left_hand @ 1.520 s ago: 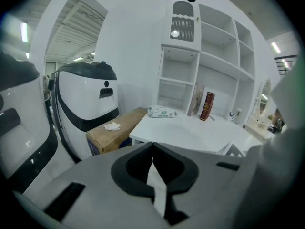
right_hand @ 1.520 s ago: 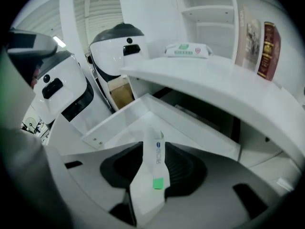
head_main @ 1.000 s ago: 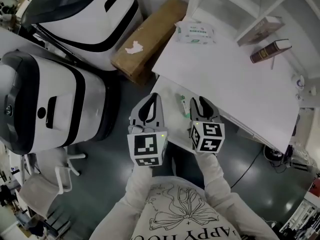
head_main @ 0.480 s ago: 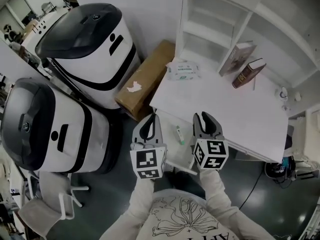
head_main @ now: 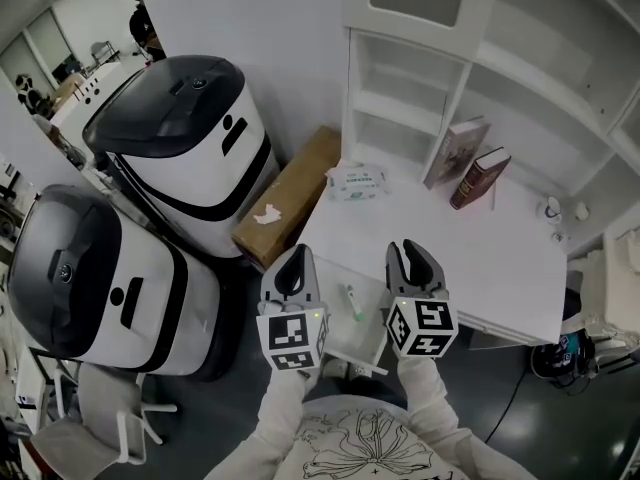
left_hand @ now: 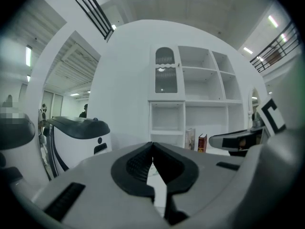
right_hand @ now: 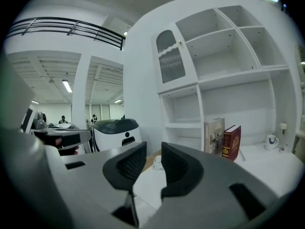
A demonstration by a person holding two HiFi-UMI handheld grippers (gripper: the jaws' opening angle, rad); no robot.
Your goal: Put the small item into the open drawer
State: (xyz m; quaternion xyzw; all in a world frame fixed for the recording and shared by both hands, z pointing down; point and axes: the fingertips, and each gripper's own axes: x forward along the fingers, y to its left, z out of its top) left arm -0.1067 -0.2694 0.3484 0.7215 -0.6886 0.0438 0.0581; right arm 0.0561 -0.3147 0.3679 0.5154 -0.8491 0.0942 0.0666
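Observation:
In the head view a small green-and-white tube (head_main: 352,301) lies in the open white drawer (head_main: 333,336) below the desk's front left corner. My left gripper (head_main: 296,255) hangs to the left of the tube with its jaws shut and empty; its own view shows the tips (left_hand: 152,145) meeting. Right of the tube, my right gripper (head_main: 410,250) is over the desk's front edge. Its jaws (right_hand: 153,150) are closing, with a narrow gap and nothing between them. Neither gripper touches the tube.
The white desk (head_main: 470,258) bears a tissue pack (head_main: 357,181), two books (head_main: 470,173) and a mug (head_main: 548,208) beneath white shelves (head_main: 400,108). A cardboard box (head_main: 290,193) leans beside it. Two big white-and-black machines (head_main: 190,138) (head_main: 100,278) stand at left.
The head view has lifted and pulled back, showing more of the shelves. Both grippers stay side by side, with the tube lying in the drawer between them.

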